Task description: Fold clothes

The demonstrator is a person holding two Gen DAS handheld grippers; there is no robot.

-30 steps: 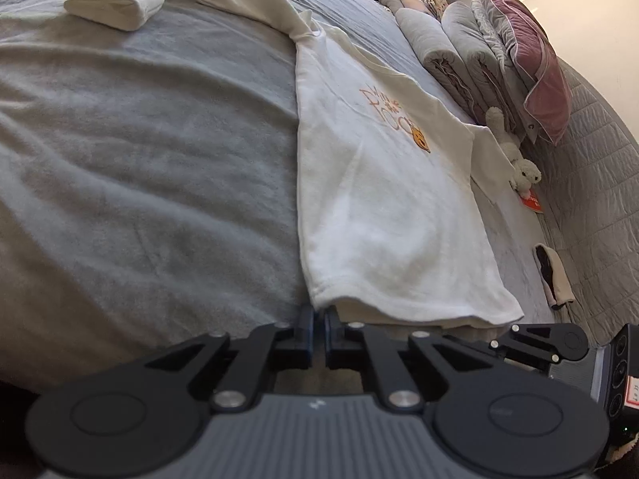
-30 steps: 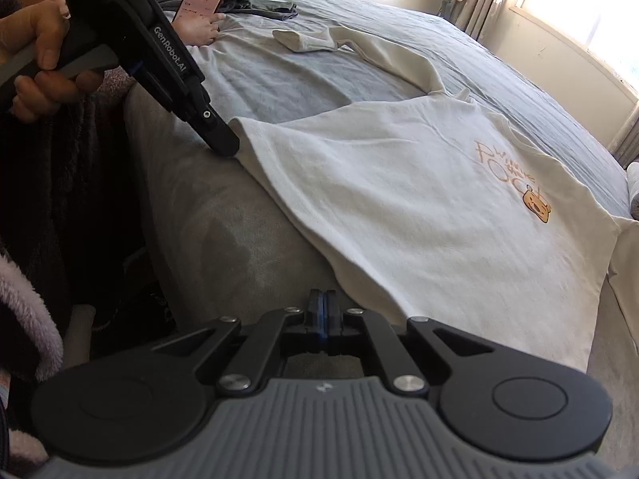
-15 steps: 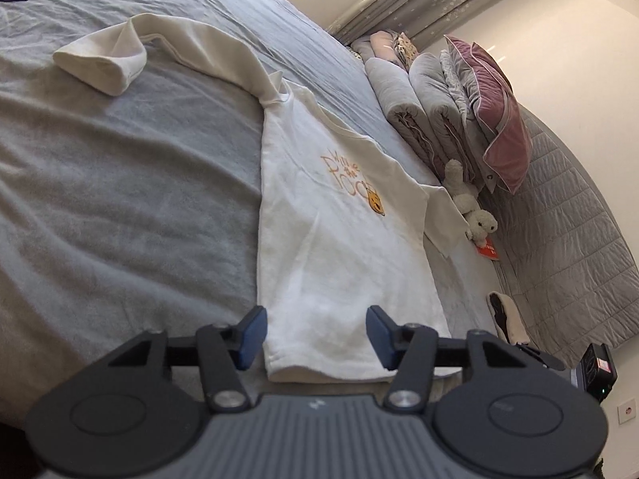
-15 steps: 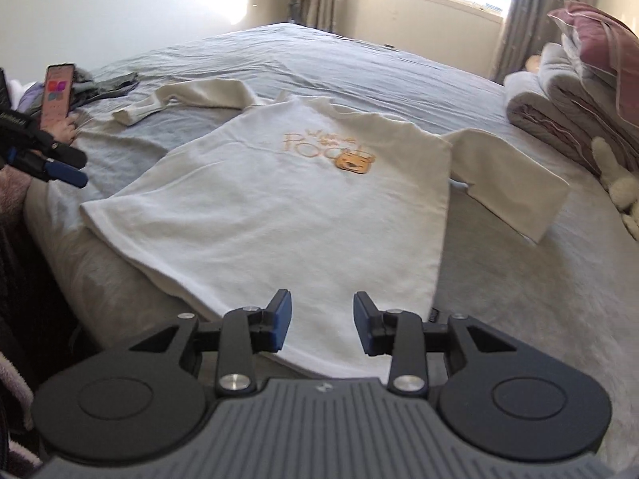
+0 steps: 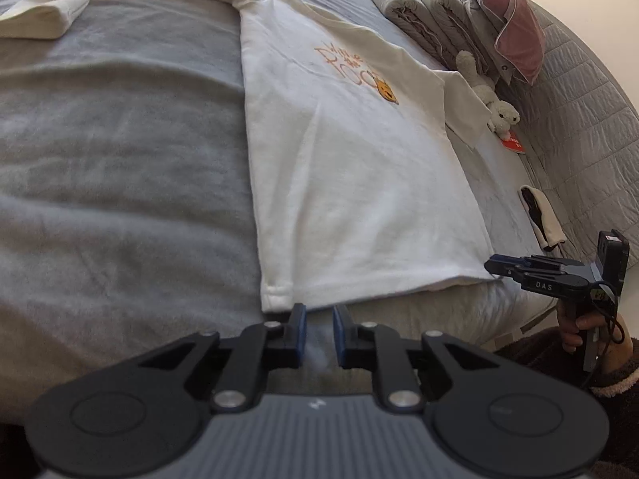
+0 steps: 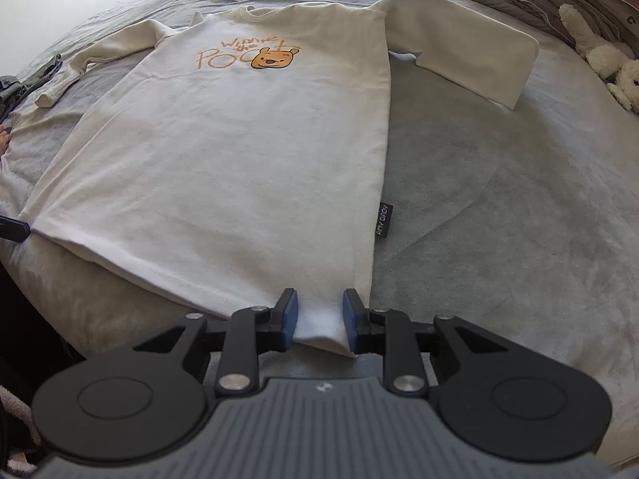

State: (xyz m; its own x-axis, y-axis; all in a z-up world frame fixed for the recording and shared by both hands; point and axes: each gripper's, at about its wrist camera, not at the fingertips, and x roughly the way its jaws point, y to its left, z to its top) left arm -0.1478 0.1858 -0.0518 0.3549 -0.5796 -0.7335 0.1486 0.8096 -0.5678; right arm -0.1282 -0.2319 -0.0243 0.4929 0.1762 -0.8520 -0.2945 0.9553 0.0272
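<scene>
1. The cream long-sleeved shirt (image 6: 239, 151) lies flat, print side up, on the grey bed (image 6: 499, 207), its hem along the bed's near edge and its sleeves spread toward the far side.
2. The right gripper (image 6: 318, 313) sits at the hem's right corner. Its jaws are closing with the corner cloth between the blue pads, a narrow gap left.
3. The left gripper (image 5: 318, 329) comes in at the hem's left corner. Its jaws are closing too, nearly together, but whether hem cloth is between them cannot be told: the corner lies just beyond the tips.
4. To do this step well, both corners probably need a full bite through both layers before lifting, so the hem rises level.
5. Only the right wrist view shows the black side label (image 6: 384, 221) and the collar. Only the left wrist view shows the person's hand (image 5: 579, 325) on the right gripper's handle, the pink pillow (image 5: 515, 20) and the plush toy (image 5: 499, 109).
</scene>
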